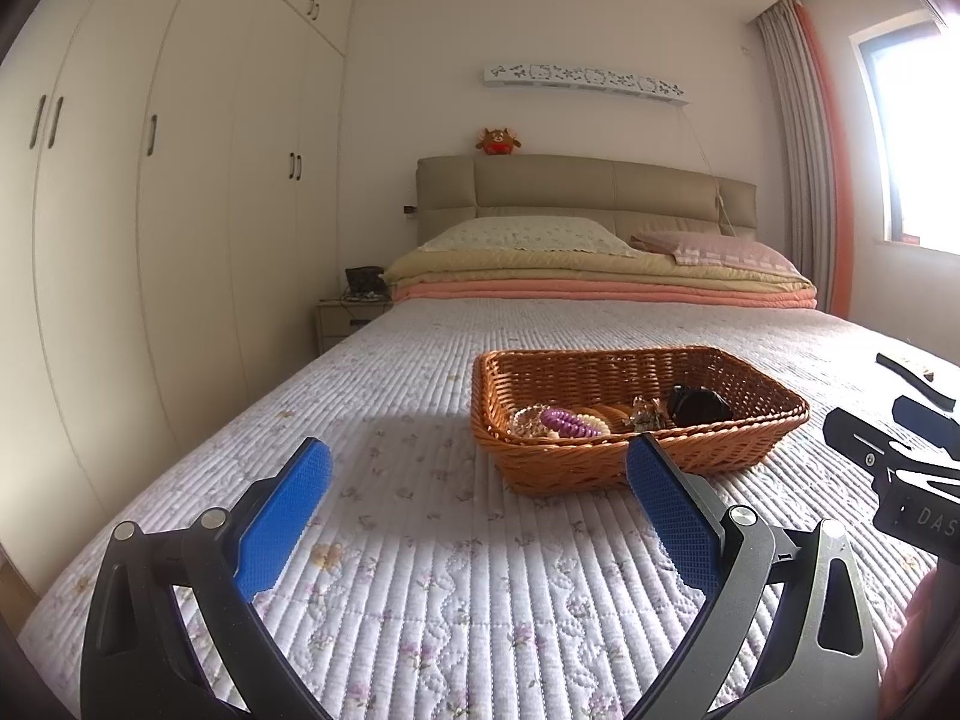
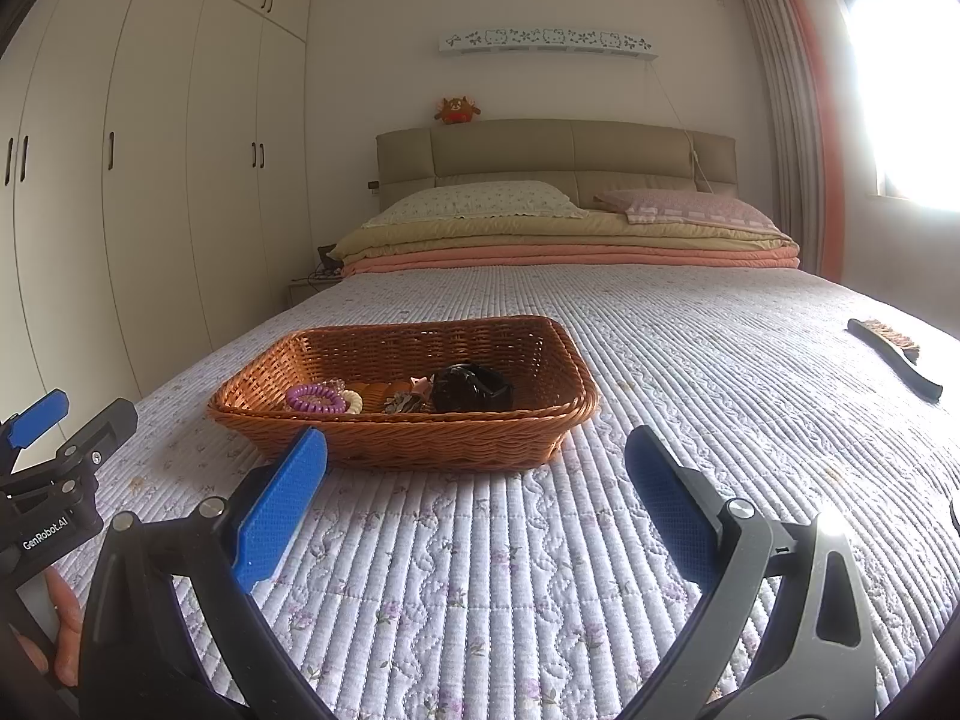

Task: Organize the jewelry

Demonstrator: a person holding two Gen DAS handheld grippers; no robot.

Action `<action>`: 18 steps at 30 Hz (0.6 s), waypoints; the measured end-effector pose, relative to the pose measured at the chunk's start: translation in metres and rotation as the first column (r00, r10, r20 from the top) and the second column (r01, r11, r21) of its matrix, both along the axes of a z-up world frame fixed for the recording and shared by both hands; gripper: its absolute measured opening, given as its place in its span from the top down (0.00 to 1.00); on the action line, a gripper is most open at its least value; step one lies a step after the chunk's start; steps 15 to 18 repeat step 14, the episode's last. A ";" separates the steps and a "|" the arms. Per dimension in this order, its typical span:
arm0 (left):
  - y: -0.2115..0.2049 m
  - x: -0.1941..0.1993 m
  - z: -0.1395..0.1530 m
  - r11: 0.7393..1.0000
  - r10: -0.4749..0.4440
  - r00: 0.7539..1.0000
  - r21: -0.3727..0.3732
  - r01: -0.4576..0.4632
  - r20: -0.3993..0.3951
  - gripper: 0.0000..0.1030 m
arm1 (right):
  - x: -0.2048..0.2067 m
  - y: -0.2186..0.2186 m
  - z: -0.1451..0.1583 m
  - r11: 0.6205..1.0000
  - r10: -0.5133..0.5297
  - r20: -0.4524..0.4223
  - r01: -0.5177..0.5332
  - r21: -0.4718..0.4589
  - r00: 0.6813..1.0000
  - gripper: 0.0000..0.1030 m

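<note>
A brown wicker basket (image 1: 744,384) sits on the quilted bed; it also shows in the right wrist view (image 2: 558,354). Inside lie a purple coil band (image 1: 570,422) (image 2: 315,399), a cream band (image 1: 594,423), a clear bead bracelet (image 1: 531,420), a small metallic piece (image 1: 645,414) (image 2: 402,403) and a black watch-like item (image 1: 699,405) (image 2: 471,396). My left gripper (image 1: 477,468) is open and empty, just in front of the basket. My right gripper (image 2: 477,459) is open and empty, in front of the basket's right part.
A dark brush (image 2: 894,357) lies on the quilt (image 2: 690,360) at the right. Folded blankets (image 1: 600,279) and pillows lie at the headboard. Wardrobes (image 1: 180,210) line the left wall, with a nightstand (image 1: 345,318) beside the bed.
</note>
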State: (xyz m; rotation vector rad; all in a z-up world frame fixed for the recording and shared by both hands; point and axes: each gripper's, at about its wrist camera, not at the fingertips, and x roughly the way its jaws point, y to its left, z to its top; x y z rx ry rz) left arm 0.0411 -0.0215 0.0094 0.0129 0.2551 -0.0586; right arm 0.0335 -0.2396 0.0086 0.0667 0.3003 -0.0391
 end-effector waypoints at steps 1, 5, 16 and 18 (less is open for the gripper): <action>0.000 0.000 0.000 1.000 -0.004 1.000 0.002 0.004 0.002 0.07 | 0.000 0.000 0.000 1.000 0.000 -0.001 0.000 0.000 1.000 0.07; 0.001 -0.002 0.000 1.000 -0.006 1.000 0.001 0.006 0.011 0.07 | 0.000 0.000 0.000 1.000 0.000 0.000 0.000 0.000 1.000 0.07; 0.008 -0.001 0.000 0.998 -0.039 0.999 -0.043 0.038 -0.016 0.07 | 0.000 -0.001 0.000 1.000 0.000 0.000 0.000 0.001 1.000 0.07; 0.008 -0.001 0.000 0.998 -0.039 0.999 -0.043 0.038 -0.016 0.07 | 0.000 -0.001 0.000 1.000 0.000 0.000 0.000 0.001 1.000 0.07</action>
